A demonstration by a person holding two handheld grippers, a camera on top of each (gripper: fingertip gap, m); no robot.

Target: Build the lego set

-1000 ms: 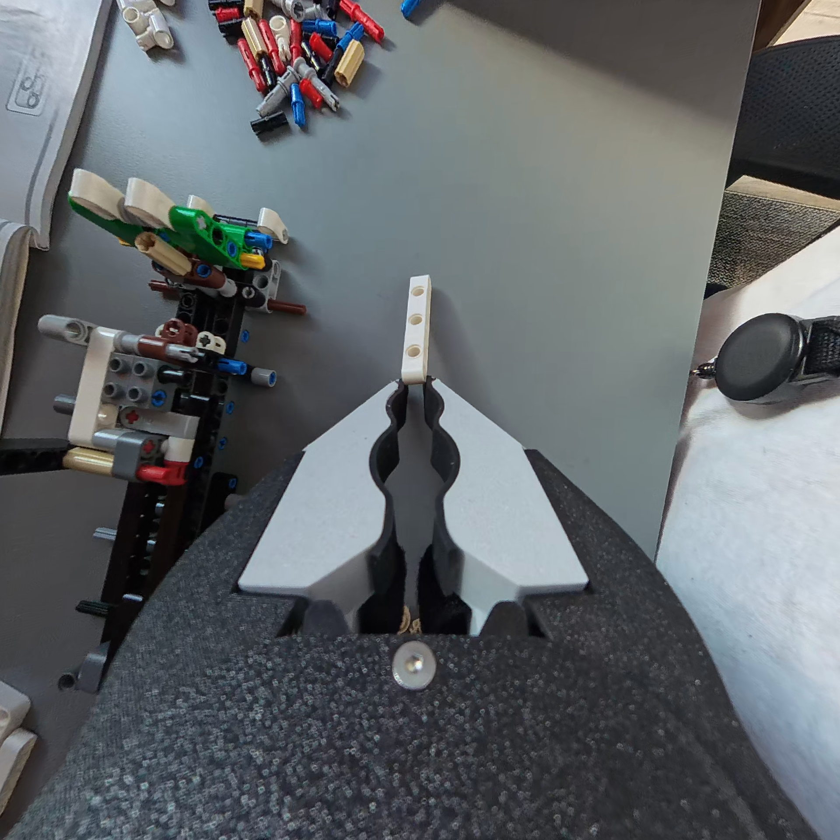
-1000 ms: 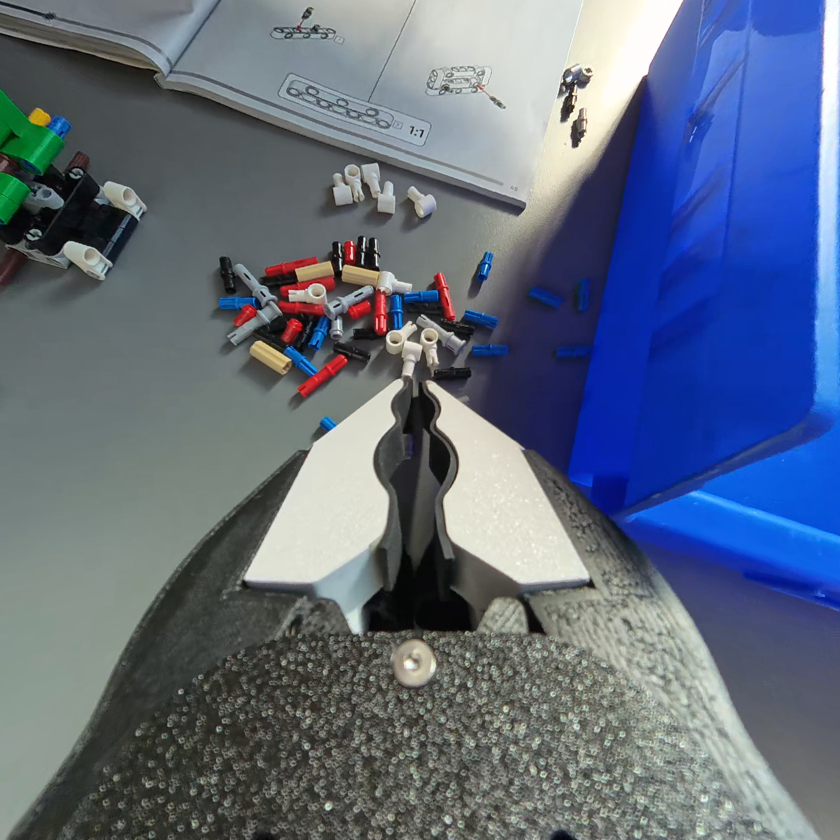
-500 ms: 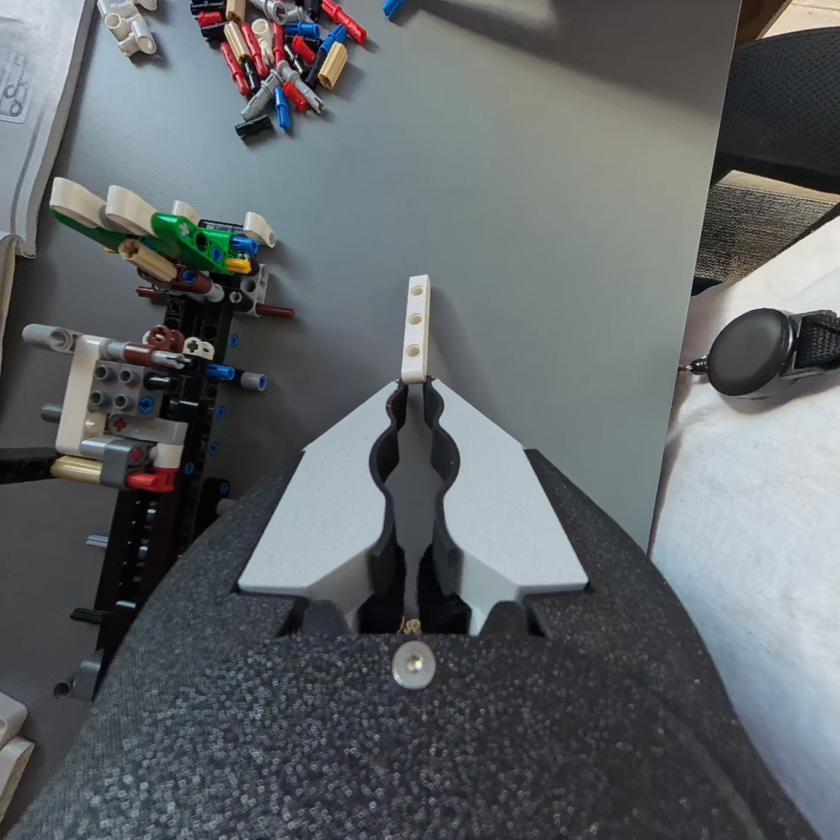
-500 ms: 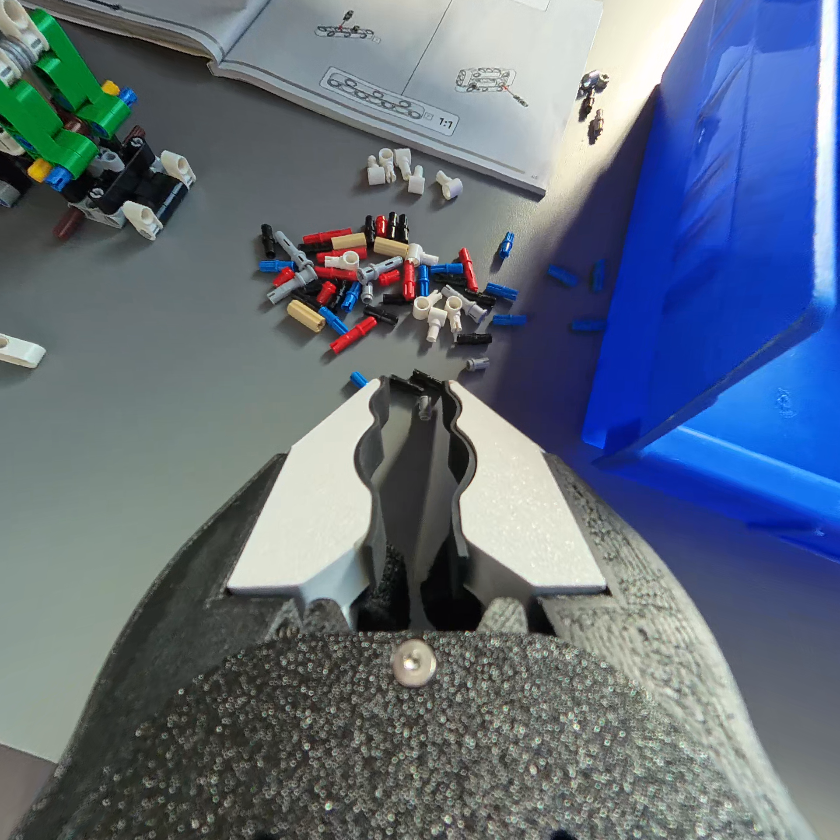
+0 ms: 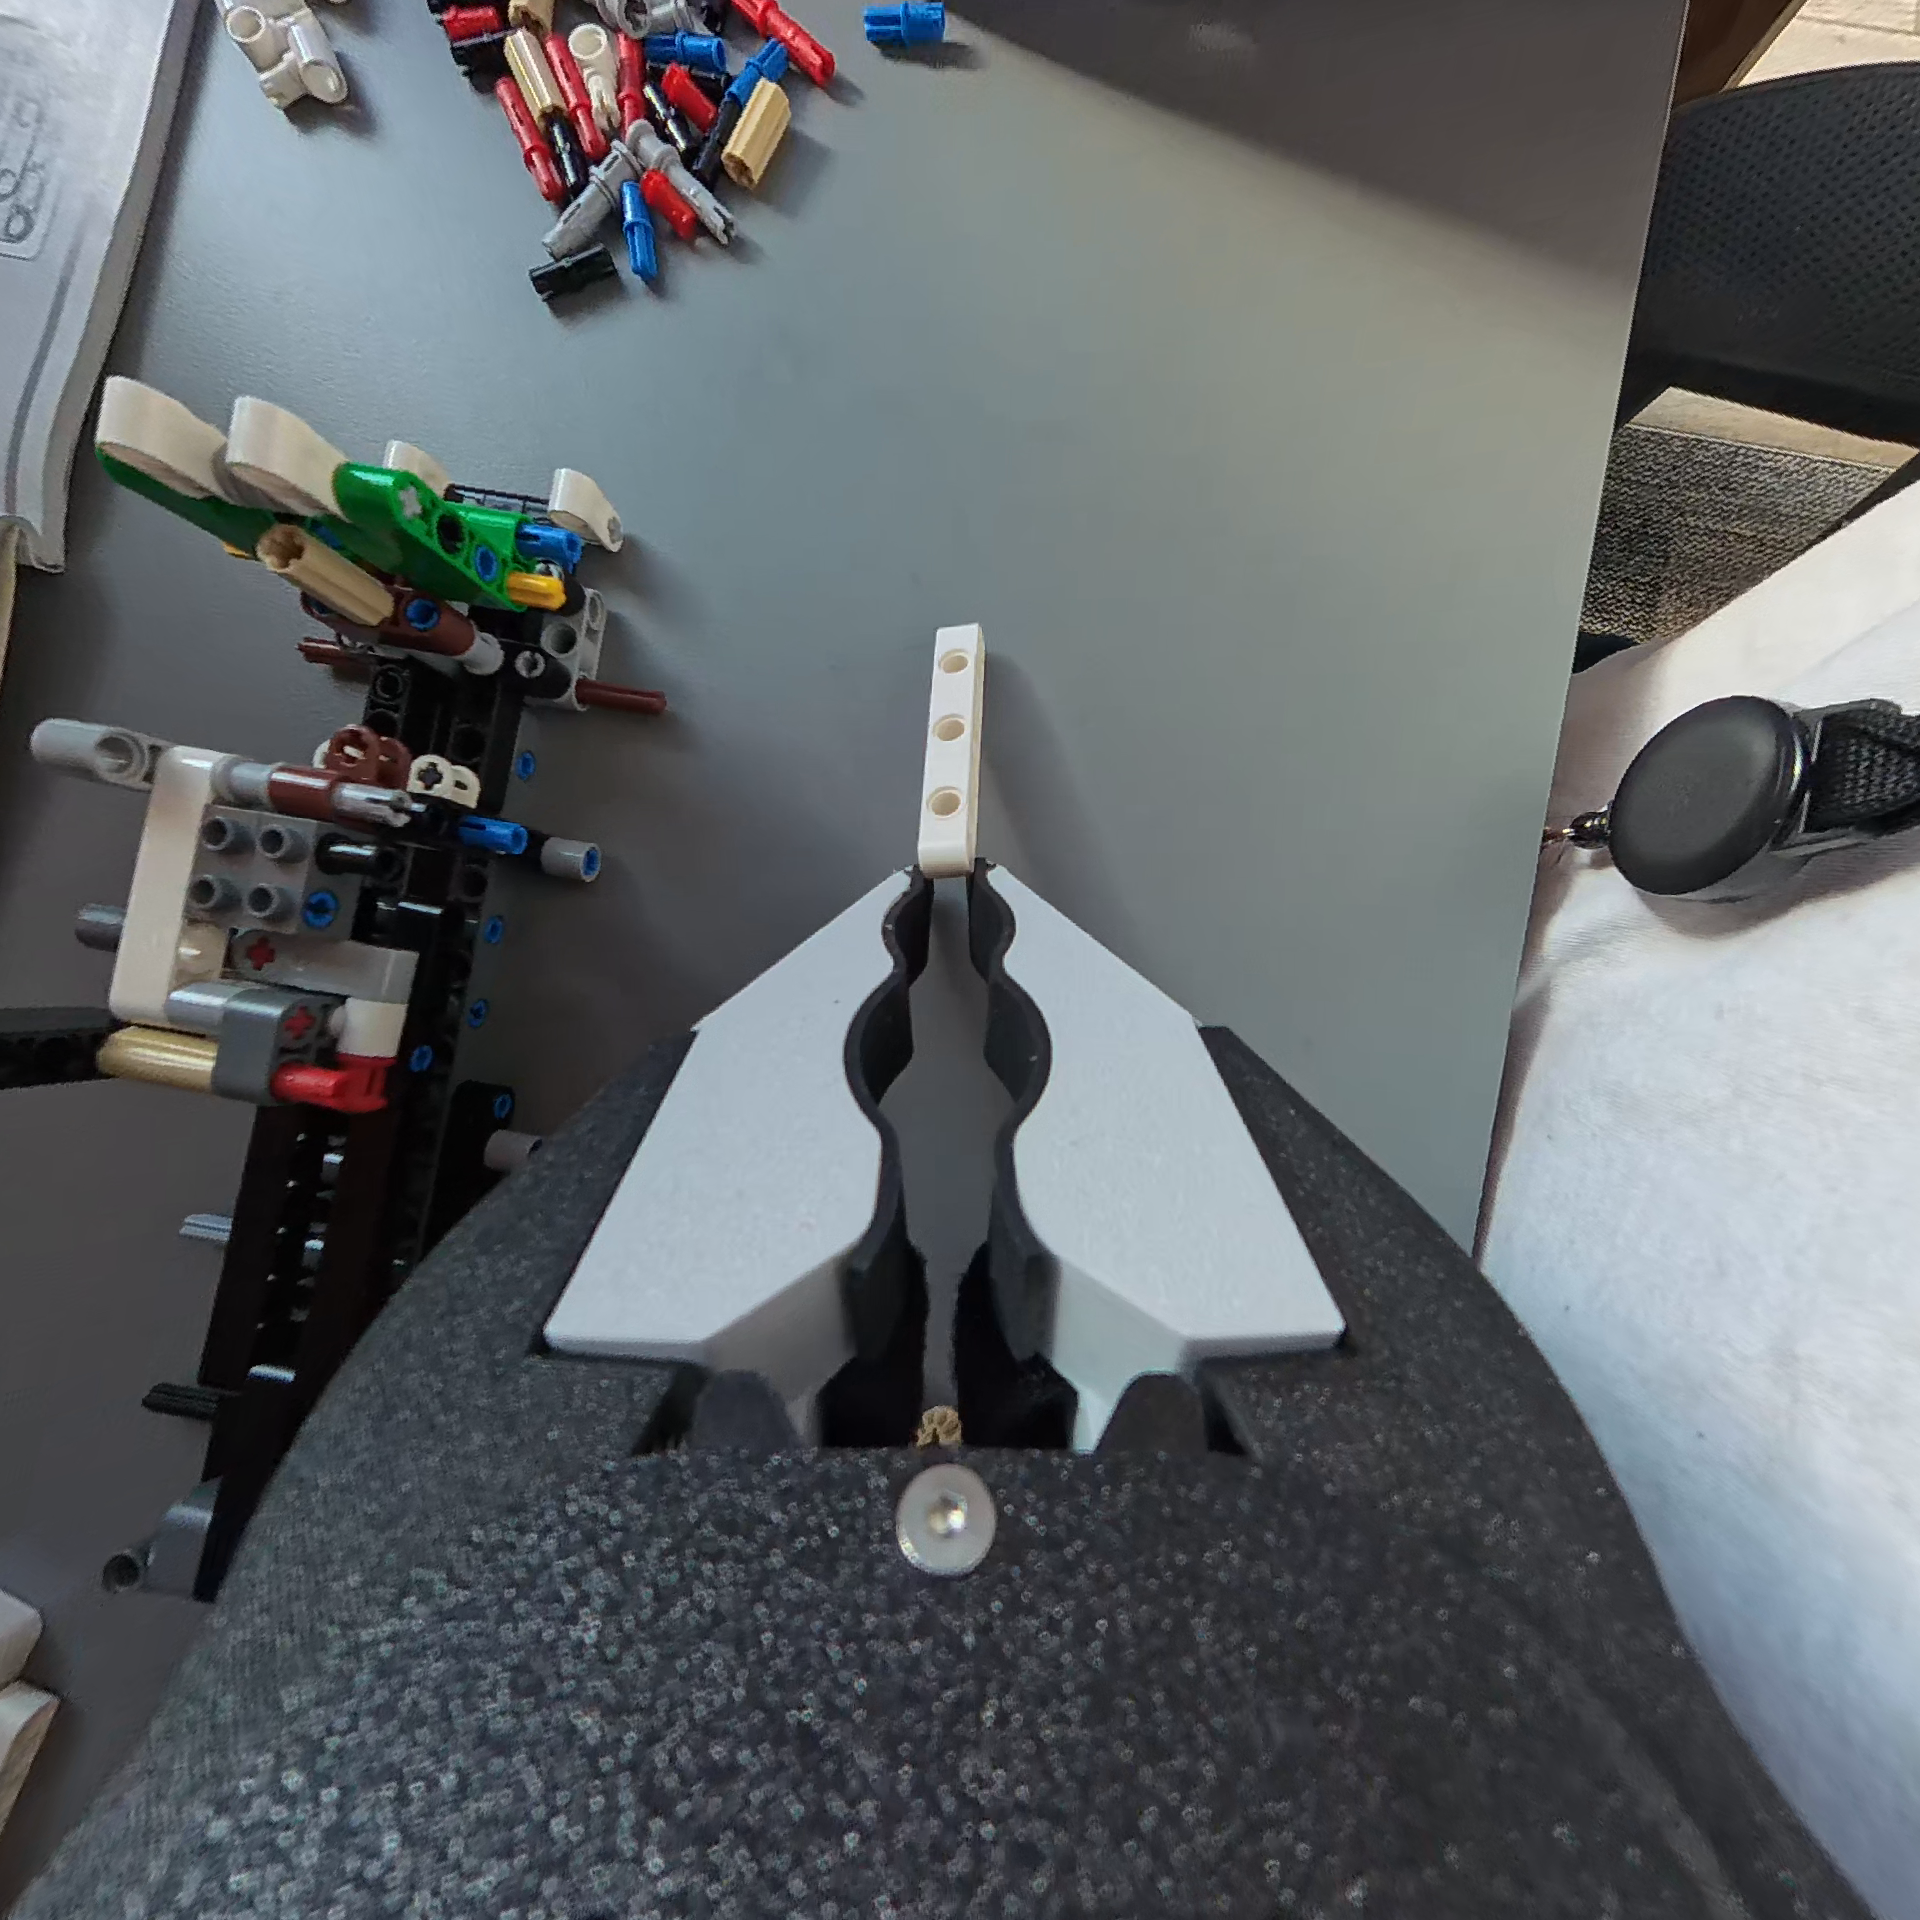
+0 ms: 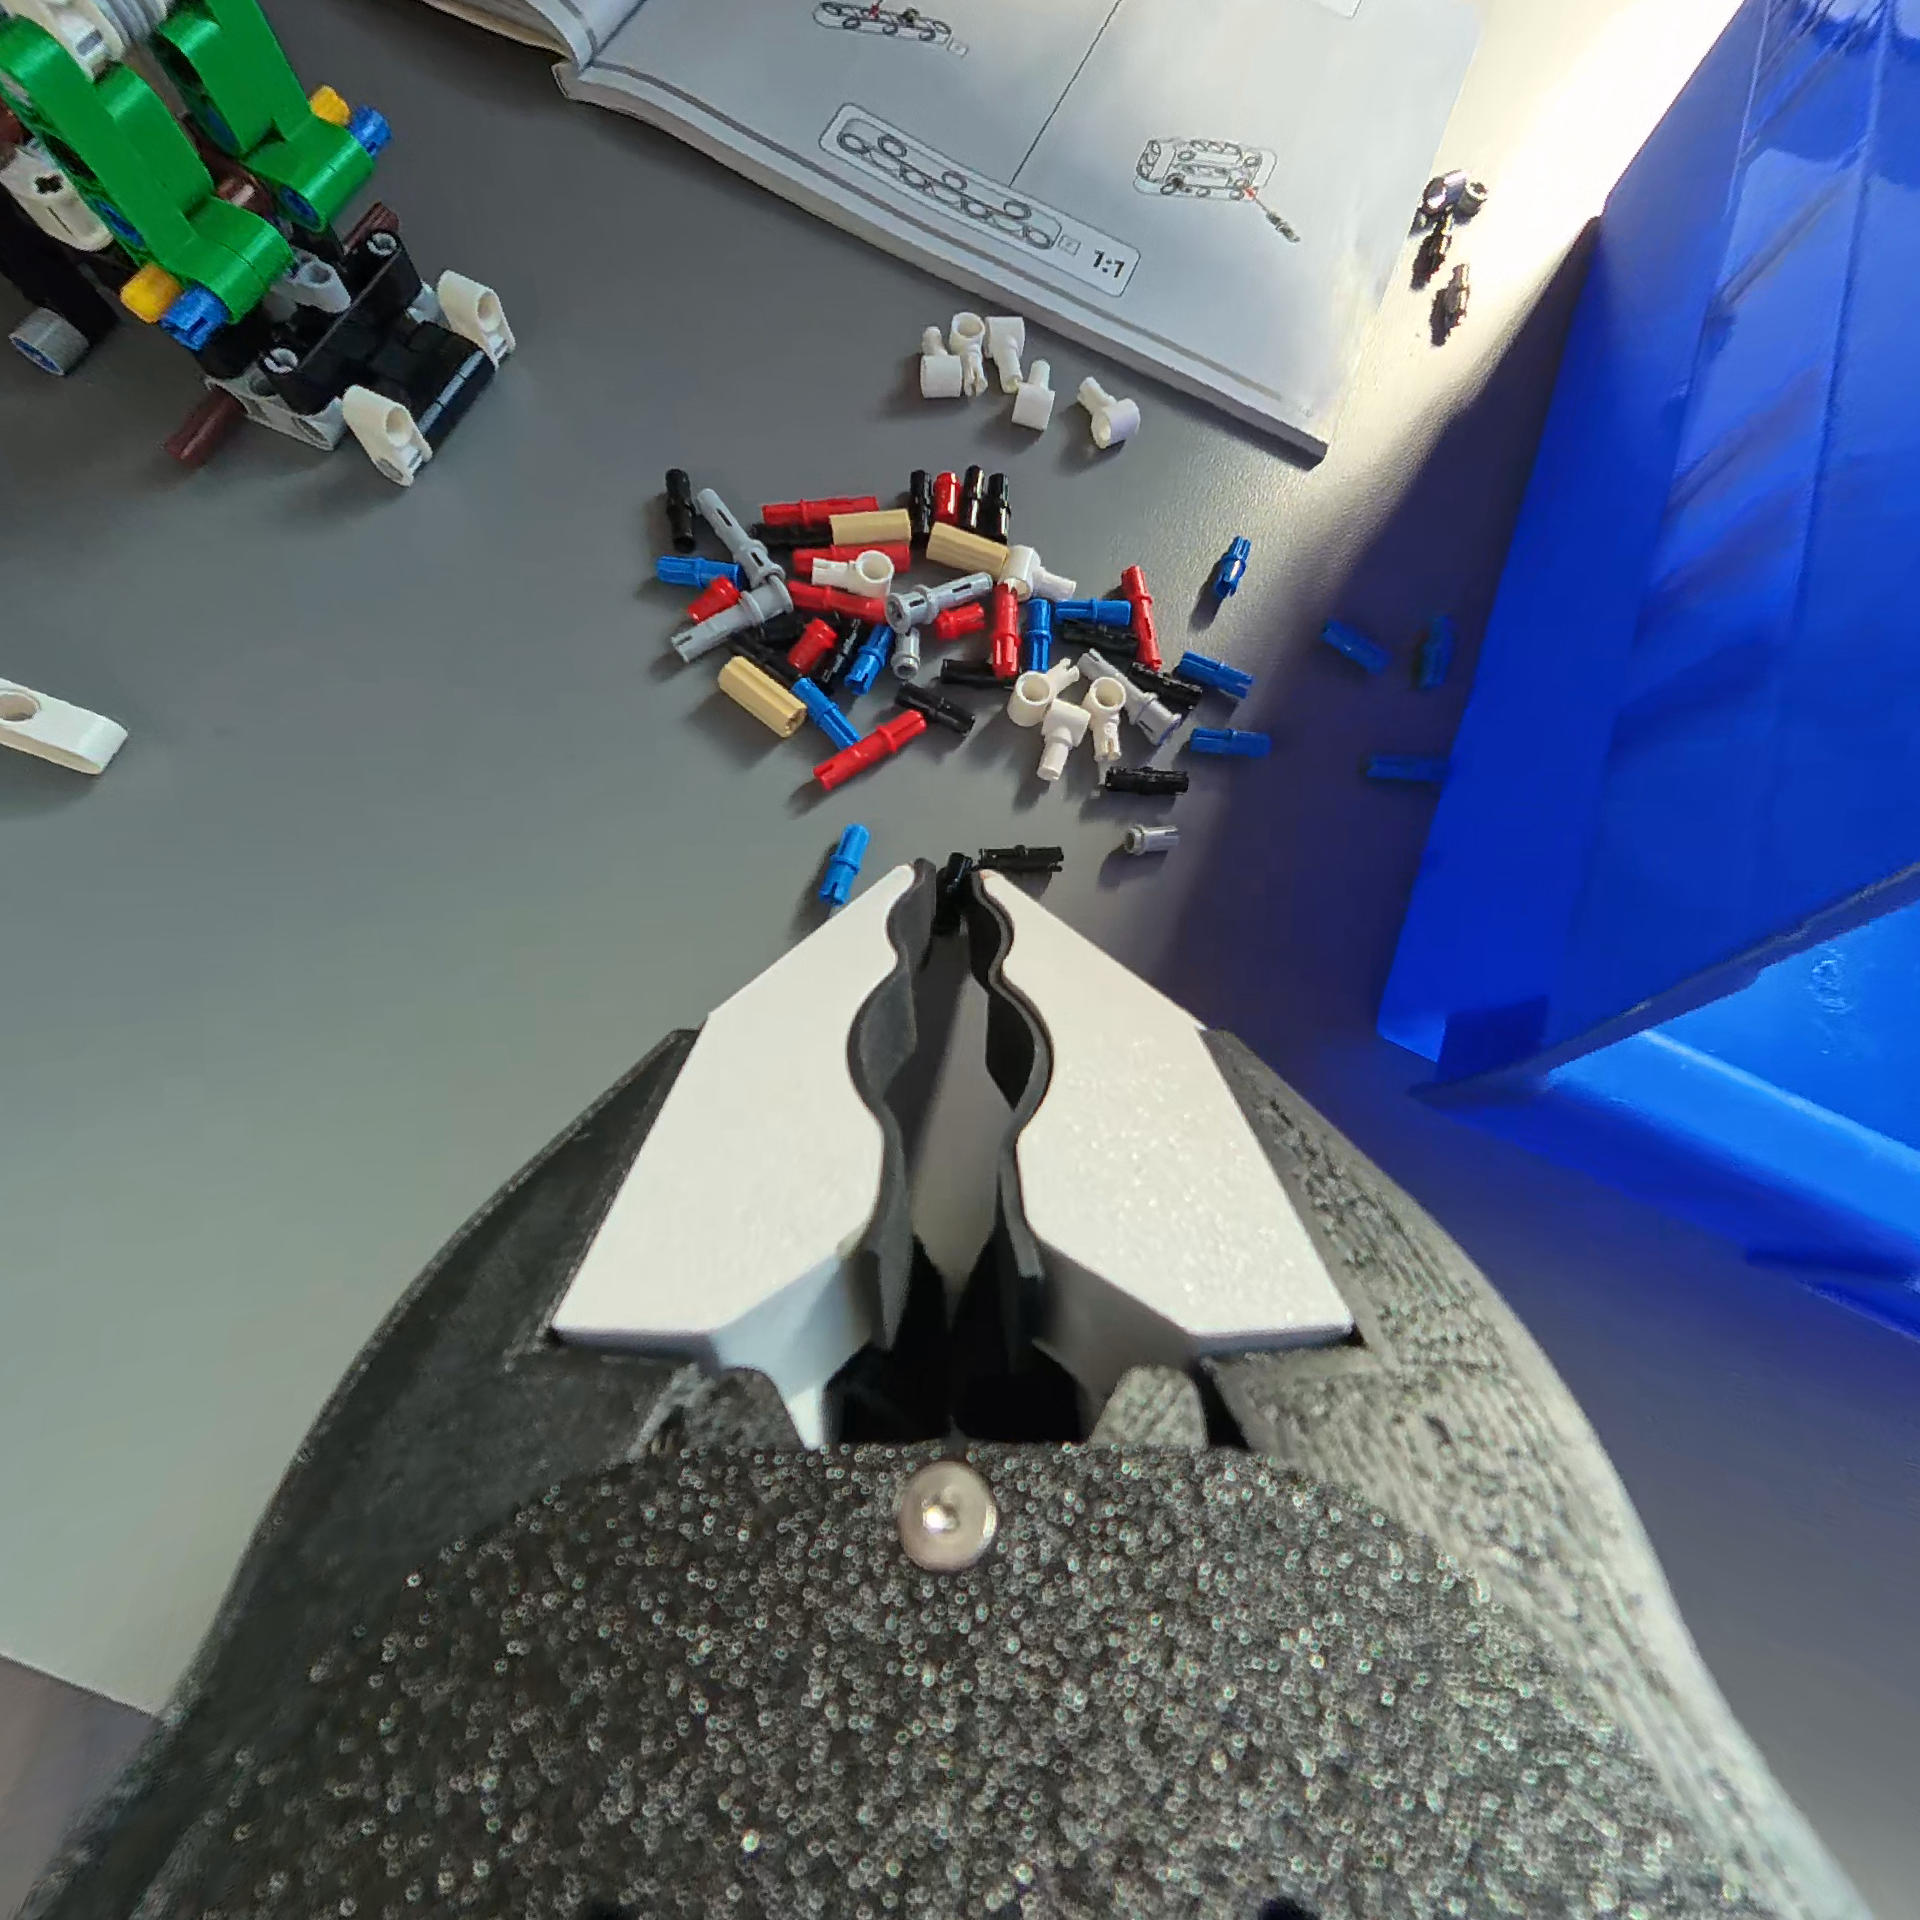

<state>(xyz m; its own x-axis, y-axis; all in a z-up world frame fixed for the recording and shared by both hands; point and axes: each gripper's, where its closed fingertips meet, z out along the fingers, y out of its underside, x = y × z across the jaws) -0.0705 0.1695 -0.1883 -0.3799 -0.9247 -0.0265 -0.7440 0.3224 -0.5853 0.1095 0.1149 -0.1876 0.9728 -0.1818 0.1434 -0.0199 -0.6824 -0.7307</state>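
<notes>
My left gripper (image 5: 948, 881) is shut on the near end of a white beam with three holes (image 5: 952, 743), which sticks out ahead of the fingertips above the grey table (image 5: 1195, 520). My right gripper (image 6: 954, 896) is shut on a small black pin (image 6: 950, 875), pinched between the pad tips just in front of a pile of loose pins (image 6: 914, 613). A second black pin (image 6: 1023, 857), a blue pin (image 6: 844, 860) and a grey pin (image 6: 1148, 837) lie on the table close to the right fingertips.
A partly built model of black, green, white and grey parts (image 5: 312, 831) lies left of the left gripper and shows far left in the right wrist view (image 6: 208, 229). An open booklet (image 6: 1039, 156), a blue bin (image 6: 1714, 623) and a white beam end (image 6: 57, 722) are there. The table edge (image 5: 1558, 831) runs at right. One gripper's finger ends stand about 20 centimetres off the other's.
My right gripper opened over the pins near the pile, then closed on a black pin and drew back a little. My left gripper kept its hold on the white beam and barely shifted.
</notes>
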